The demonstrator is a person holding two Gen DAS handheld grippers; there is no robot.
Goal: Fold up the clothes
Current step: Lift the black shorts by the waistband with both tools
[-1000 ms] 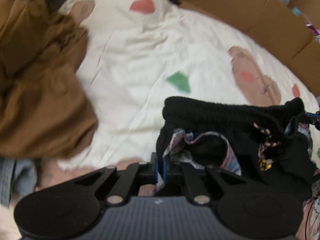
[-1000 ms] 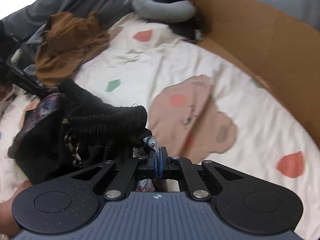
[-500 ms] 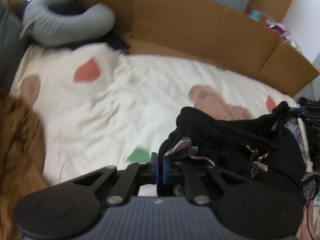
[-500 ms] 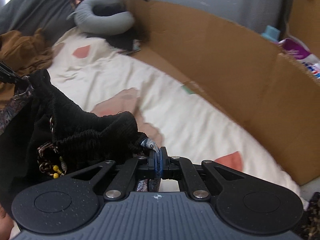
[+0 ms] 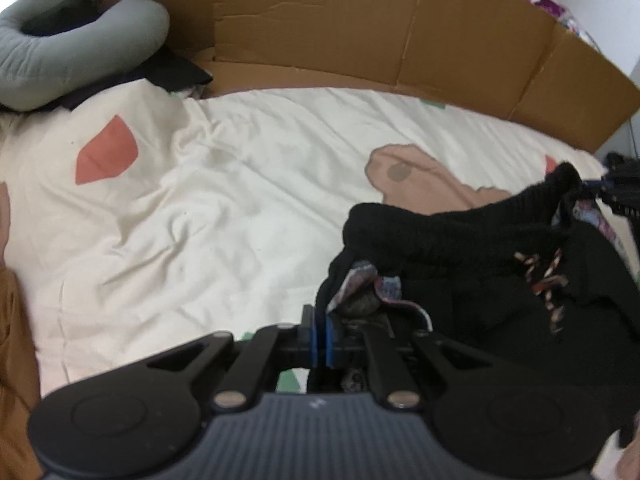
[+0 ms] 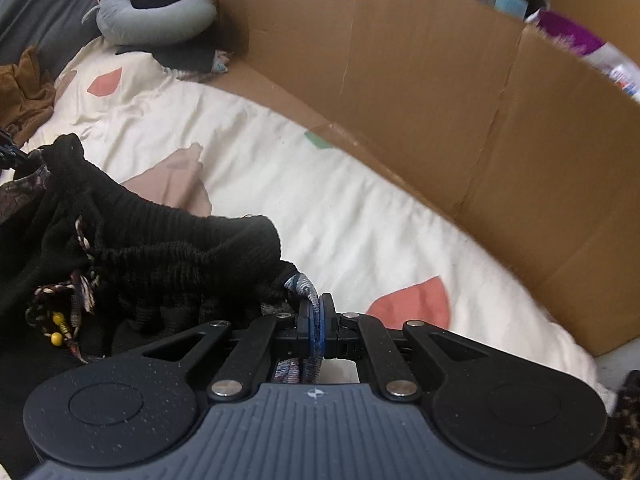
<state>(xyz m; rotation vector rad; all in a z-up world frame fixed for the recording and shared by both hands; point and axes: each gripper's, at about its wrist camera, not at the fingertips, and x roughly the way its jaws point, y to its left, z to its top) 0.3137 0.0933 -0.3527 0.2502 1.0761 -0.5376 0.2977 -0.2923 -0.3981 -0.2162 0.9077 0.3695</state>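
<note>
Cream bedding (image 5: 248,216) printed with red and tan shapes fills both views. At the bottom centre of each frame a claw is clamped tight on fabric: the left gripper (image 5: 320,336) pinches one end of the black garment (image 5: 500,280), the right gripper (image 6: 317,328) the other end, its waistband stretched between them above the bedding, with a braided drawstring (image 6: 80,280) dangling. Farther off, a brown cloth (image 6: 24,92) lies at left, then a cardboard wall (image 6: 400,92), and a grey neck pillow (image 6: 156,16) in the upper left.
</note>
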